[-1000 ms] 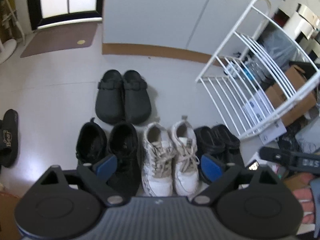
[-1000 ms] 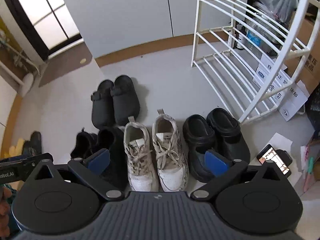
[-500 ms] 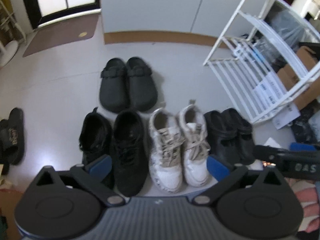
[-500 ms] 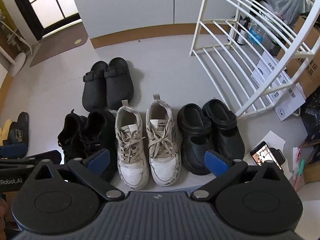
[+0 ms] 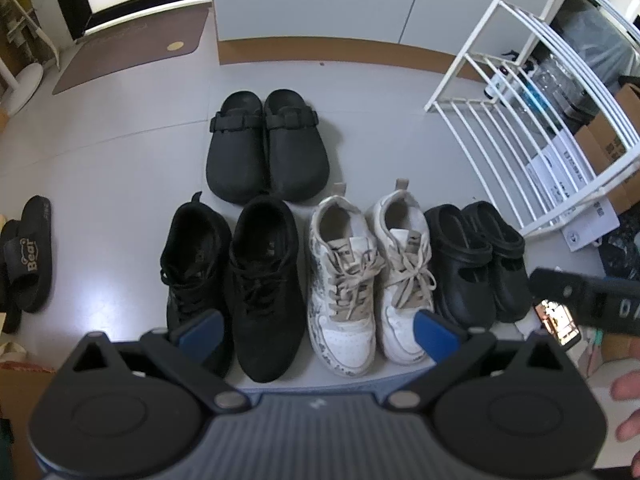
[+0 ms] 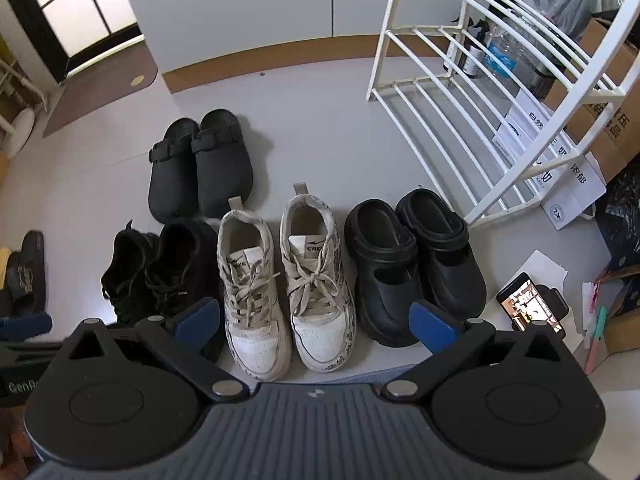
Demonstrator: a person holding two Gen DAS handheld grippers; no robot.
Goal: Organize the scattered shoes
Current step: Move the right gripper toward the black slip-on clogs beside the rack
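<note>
Sneakers (image 5: 370, 280) lie lengthwise, toes toward the cameras — both grippers' fingers (image 5: 200, 330) spread wide, empty.

We see three pairs in a row, laced shoes (image 5: 236, 272) left, sneakers (image 5: 370, 276) centre, platform clogs (image 5: 480, 264) right, strapped clogs (image 5: 266, 152) behind, rack (image 5: 532, 80) far right.
</note>
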